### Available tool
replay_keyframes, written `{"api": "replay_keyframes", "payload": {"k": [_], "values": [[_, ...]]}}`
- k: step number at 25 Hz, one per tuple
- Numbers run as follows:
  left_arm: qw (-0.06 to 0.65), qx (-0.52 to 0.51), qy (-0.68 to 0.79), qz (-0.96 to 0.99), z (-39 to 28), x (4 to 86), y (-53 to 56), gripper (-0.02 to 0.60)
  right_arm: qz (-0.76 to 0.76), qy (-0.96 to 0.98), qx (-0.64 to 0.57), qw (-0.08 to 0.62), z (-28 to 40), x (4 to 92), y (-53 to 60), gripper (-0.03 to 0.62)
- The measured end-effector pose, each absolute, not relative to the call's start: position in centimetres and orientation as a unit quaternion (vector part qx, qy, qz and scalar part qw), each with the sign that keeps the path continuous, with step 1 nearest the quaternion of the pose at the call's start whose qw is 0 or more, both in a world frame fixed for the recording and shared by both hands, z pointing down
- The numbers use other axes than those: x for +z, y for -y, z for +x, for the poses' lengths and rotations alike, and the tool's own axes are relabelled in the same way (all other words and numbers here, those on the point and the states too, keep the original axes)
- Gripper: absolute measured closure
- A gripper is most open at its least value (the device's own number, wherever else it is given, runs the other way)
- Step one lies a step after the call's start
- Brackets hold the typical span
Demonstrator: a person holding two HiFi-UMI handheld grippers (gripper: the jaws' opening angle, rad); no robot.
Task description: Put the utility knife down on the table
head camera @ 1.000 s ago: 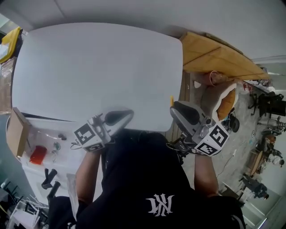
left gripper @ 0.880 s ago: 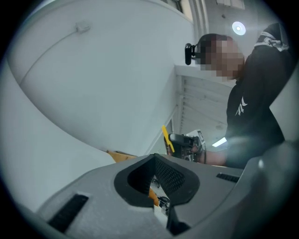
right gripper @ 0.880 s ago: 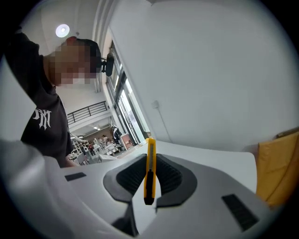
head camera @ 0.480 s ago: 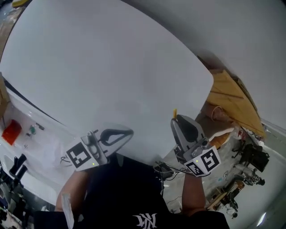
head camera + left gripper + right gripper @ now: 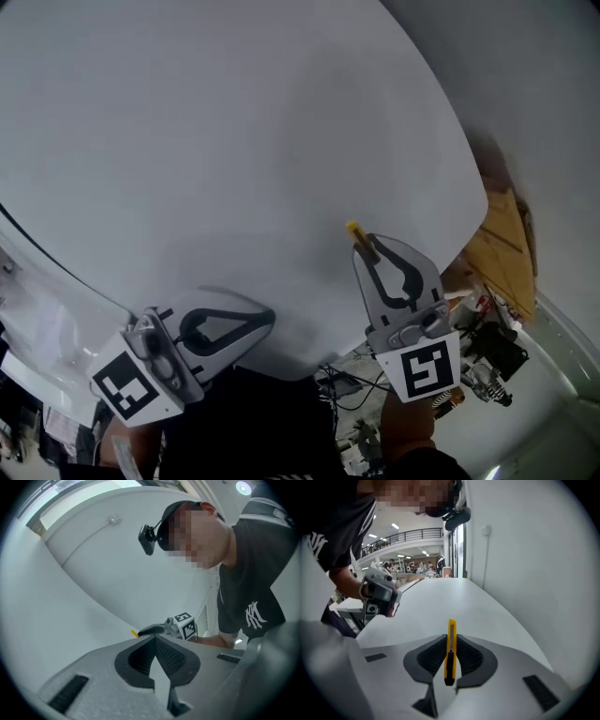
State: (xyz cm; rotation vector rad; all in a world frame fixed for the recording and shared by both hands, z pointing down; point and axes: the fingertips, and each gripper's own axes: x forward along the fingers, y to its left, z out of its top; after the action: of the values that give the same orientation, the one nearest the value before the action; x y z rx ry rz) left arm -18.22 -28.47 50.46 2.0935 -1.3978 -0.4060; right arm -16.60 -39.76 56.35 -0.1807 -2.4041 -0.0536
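Presently the right tool (image 5: 368, 246) is clamped narrow on the knife (image 5: 354, 228). In the right gripper view the knife (image 5: 450, 651) stands on edge between the two pads, lying along the jaws, its yellow tip reaching past the fingertips and its dark slider nearer the camera. From the head view that tip points out over the white surface (image 5: 234, 141), just inside the rounded near right corner; whether it touches the surface I cannot tell. The surface's curved right edge passes close beside this tool, with a wall (image 5: 525, 550) beyond it. The left tool (image 5: 268, 319) is well apart to the left, its jaws brought together with nothing between them, as the left gripper view (image 5: 153, 639) shows. Its tips lie over the near edge of the surface. Ahead of both tools the surface spreads wide and white toward its far edge, and open white surface lies between the two tools.
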Motion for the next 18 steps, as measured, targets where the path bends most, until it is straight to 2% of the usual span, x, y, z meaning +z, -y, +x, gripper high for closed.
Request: {"api": "replay_keyframes", "payload": {"k": [7, 18], "values": [[0.257, -0.081, 0.548, 0.792, -19.0, 53.5, 29.7, 0.577, -0.11, 0.907, -0.044, 0.404, -16.2, 61.5, 40.2, 0.54], [0.268, -0.088, 0.53, 0.8, -18.3, 53.6, 29.8, 0.577, -0.116, 0.89, -0.052, 0.437, -16.6, 62.6, 39.8, 0.54]]}}
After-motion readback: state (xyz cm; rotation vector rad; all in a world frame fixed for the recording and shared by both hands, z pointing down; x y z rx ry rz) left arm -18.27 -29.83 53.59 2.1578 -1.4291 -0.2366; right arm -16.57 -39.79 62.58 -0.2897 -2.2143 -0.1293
